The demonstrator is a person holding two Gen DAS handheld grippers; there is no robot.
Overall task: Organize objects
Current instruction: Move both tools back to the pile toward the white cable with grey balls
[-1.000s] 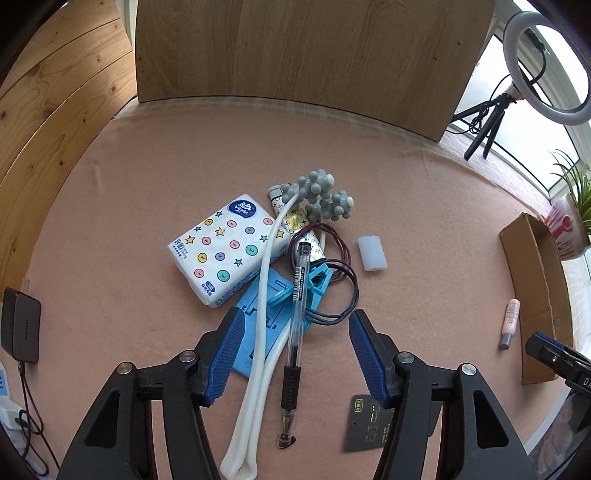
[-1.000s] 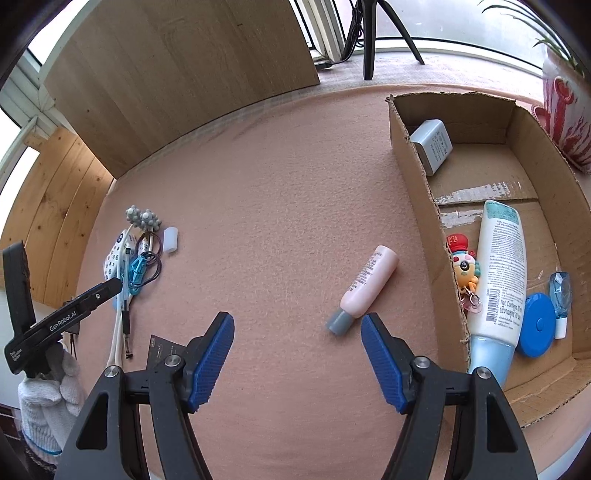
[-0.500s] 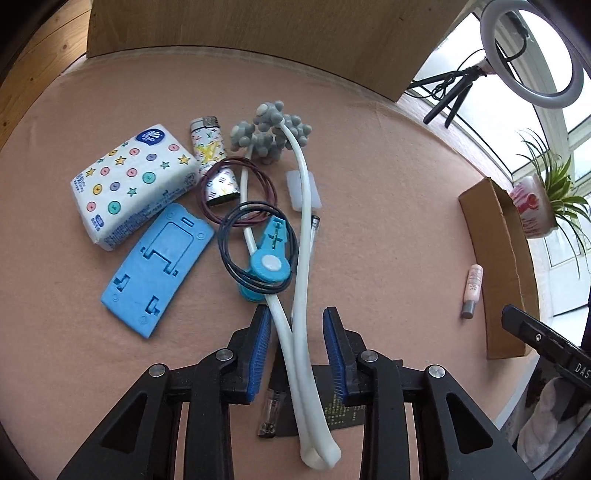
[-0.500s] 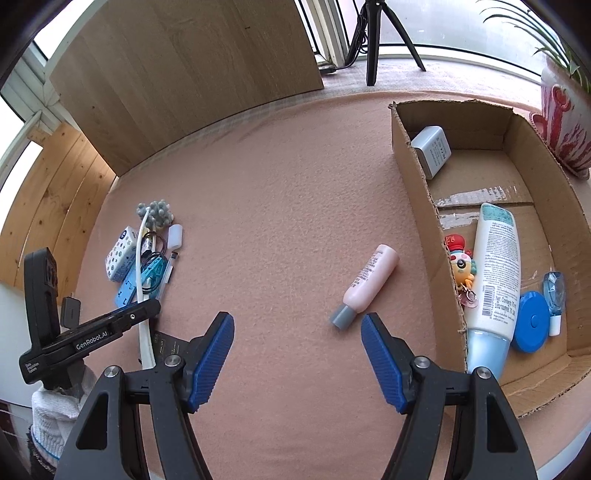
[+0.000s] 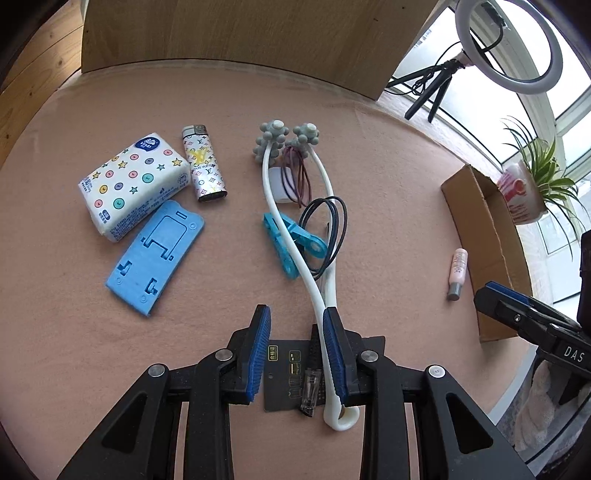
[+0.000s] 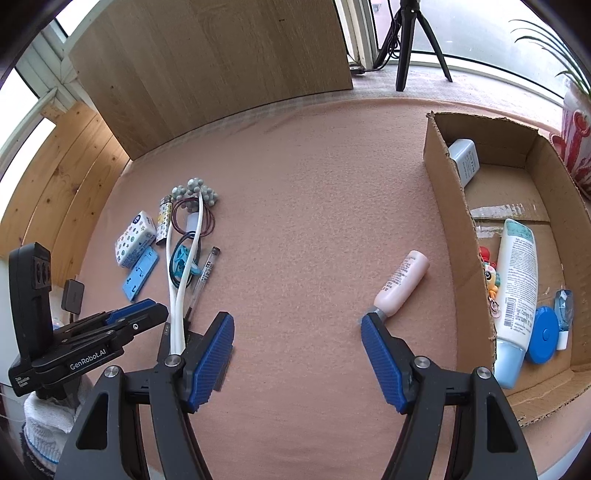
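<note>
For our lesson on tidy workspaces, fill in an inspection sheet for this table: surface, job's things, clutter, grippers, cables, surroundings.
Surface: pink cloth, flat.
Job's things: massager, tissue pack, lighter, blue stand, clip and pen lie loose together; pink bottle beside cardboard box, which holds several items.
Clutter: black card under left gripper.
Grippers: left gripper partly closed around massager handle, not clamped; right gripper open, empty.
Cables: dark cord loops tangled with massager.
Surroundings: ring light, plant, wooden board.

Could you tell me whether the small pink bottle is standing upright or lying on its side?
Lying on its side. The pink bottle rests lengthwise on the mat, grey cap toward the camera, outside the cardboard box.
</note>
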